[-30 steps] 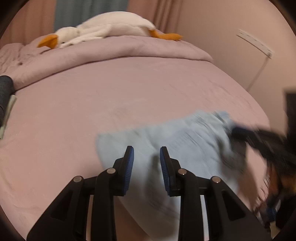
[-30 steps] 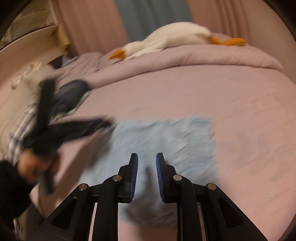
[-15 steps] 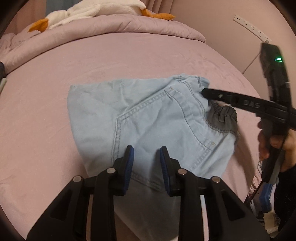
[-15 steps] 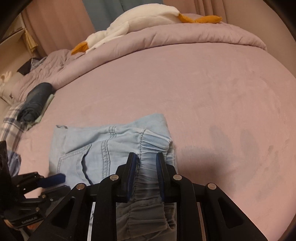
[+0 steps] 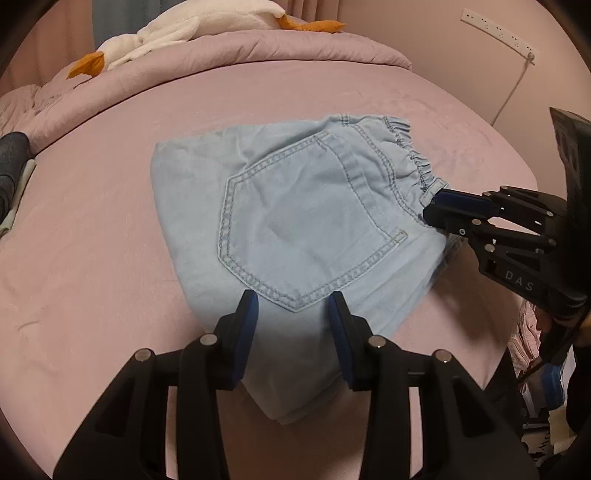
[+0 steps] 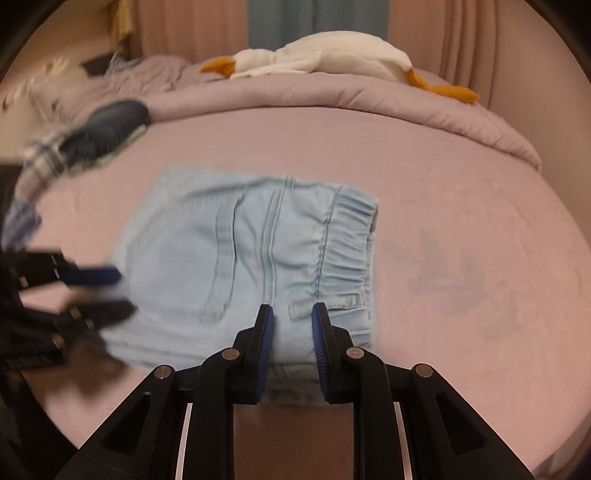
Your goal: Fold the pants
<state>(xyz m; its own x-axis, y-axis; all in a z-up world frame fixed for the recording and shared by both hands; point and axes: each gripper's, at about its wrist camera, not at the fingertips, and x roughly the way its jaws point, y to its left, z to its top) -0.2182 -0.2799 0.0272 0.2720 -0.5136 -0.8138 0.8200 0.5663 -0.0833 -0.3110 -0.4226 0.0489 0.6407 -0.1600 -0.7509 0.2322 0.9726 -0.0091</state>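
The light-blue denim pants lie folded flat on the pink bed, back pocket up and elastic waistband to the right. My left gripper hovers over their near edge. Its jaws are opening, and the denim lies under the gap with no pad pressing on it. My right gripper reaches in from the right, tips at the waistband's near corner. In the right wrist view this gripper shows a narrow gap over the pants near a belt loop, clamping nothing. The left gripper appears blurred at the left.
A white plush goose rests on the rolled duvet at the head of the bed. A dark rolled garment and plaid cloth lie at the bed's left side. A power strip hangs on the right wall, clutter below it.
My left gripper has come closer and lower over the pants, its jaws wider apart. The right gripper has dropped from above the waistband to its near corner. The pants lie flat.
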